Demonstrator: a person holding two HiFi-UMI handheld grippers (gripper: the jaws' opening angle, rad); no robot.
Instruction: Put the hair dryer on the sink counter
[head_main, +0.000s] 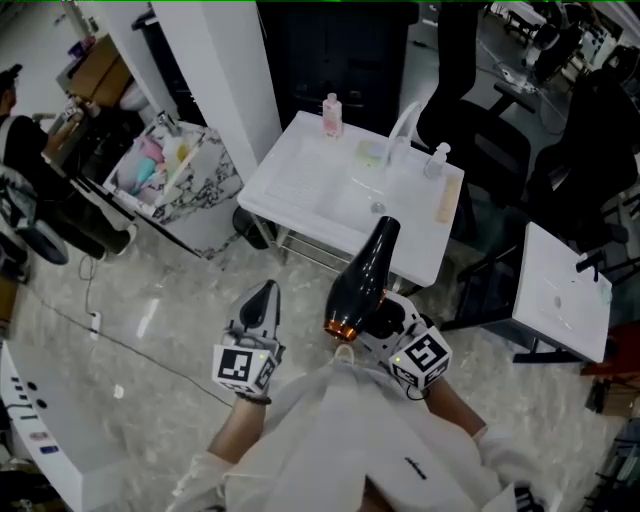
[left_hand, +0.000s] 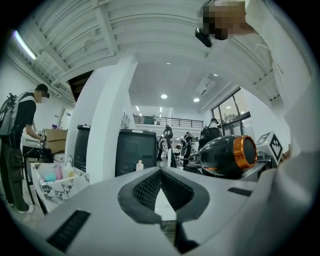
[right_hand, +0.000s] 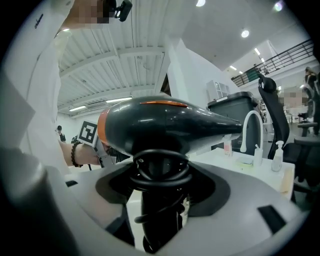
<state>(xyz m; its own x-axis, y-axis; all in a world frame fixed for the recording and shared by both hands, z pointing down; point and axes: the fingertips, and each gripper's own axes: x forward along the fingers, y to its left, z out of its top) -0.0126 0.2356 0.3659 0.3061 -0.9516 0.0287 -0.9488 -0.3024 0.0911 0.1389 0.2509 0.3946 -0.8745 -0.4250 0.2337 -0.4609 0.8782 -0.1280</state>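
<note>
Noted: right claw (head_main: 383, 312) grips dryer (head_main: 365, 268) by handle; left claw (head_main: 262, 296) closed, empty. With surface (head_main: 300, 180) at 12 o'clock, set dryer flat, clear of faucet (head_main: 404, 122).

White sleeves (head_main: 495, 450), dark beaded bracelet (right_hand: 76, 154)

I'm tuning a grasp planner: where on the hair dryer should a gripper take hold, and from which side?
Grip the hair dryer by its handle, as the right gripper does: it is the narrow part under the bulky, tapering barrel, so fingers close on its sides, coming in beneath the barrel.
</note>
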